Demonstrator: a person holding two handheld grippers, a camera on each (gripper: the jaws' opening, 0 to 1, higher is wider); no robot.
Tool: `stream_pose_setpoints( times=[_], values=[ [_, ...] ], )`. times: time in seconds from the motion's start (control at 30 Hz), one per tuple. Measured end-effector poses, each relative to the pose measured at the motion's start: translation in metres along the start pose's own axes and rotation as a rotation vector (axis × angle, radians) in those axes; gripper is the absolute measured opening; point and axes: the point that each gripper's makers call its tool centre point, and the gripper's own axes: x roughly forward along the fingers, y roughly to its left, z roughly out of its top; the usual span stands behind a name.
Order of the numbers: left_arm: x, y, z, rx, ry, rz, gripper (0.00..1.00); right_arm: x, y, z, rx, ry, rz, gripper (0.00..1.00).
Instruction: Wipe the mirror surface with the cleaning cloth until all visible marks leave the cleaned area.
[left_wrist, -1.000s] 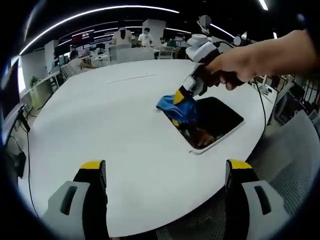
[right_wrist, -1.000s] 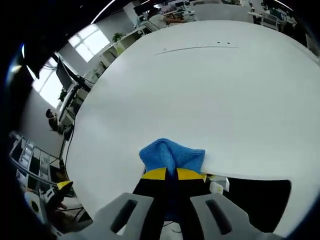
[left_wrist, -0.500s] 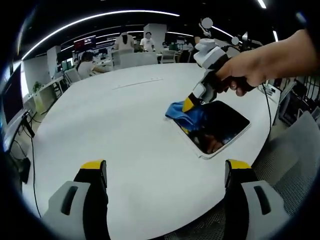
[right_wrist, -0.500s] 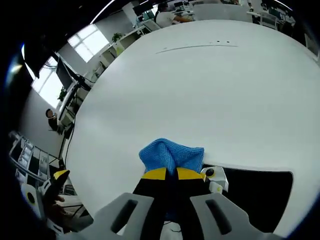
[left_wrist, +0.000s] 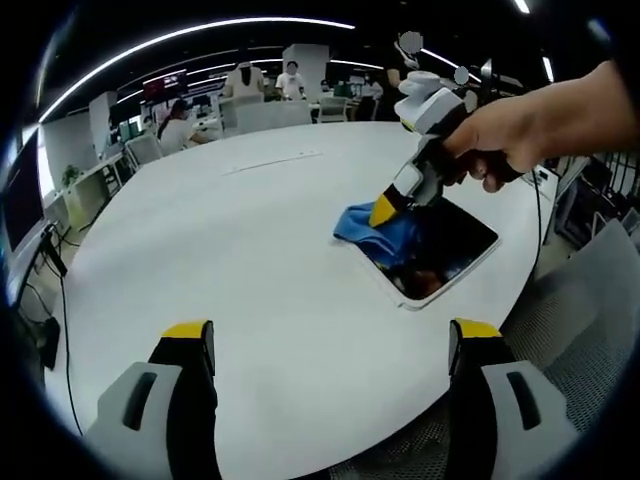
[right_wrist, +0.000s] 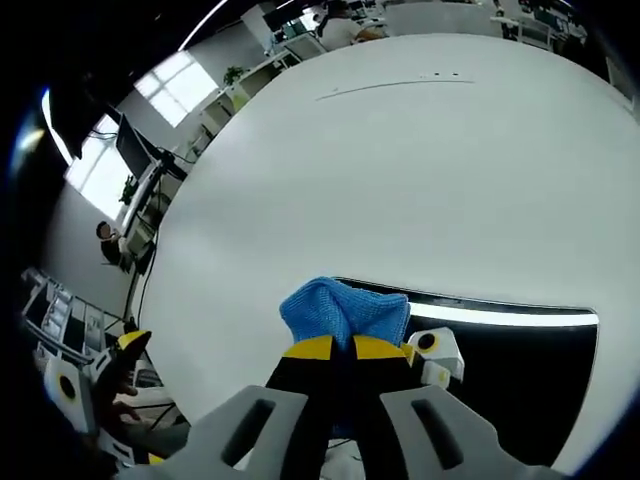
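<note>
Pinching the blue cloth, the right hand-held gripper presses the mirror on a white office table.

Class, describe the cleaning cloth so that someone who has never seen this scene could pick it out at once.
Start at the large round white table, then find the dark rectangular mirror with a white frame lying flat near its edge. At the mirror's corner, the right gripper with yellow-tipped jaws pinches a bunched blue cloth of nubbly fabric. It is the one blue, soft thing on the table.
</note>
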Motion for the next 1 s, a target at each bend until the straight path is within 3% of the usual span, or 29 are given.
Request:
stream_pose_setpoints(
  times=[0.67, 1.0],
  values=[
    [0.001, -0.003, -0.002, 0.006, 0.008, -0.007, 0.96, -0.006, 0.017, -0.021, 0.014, 0.039, 0.045, 0.00],
    [0.000, -0.003, -0.002, 0.011, 0.014, -0.005, 0.96, -0.007, 0.016, -0.021, 0.005, 0.022, 0.057, 0.00]
  ],
)
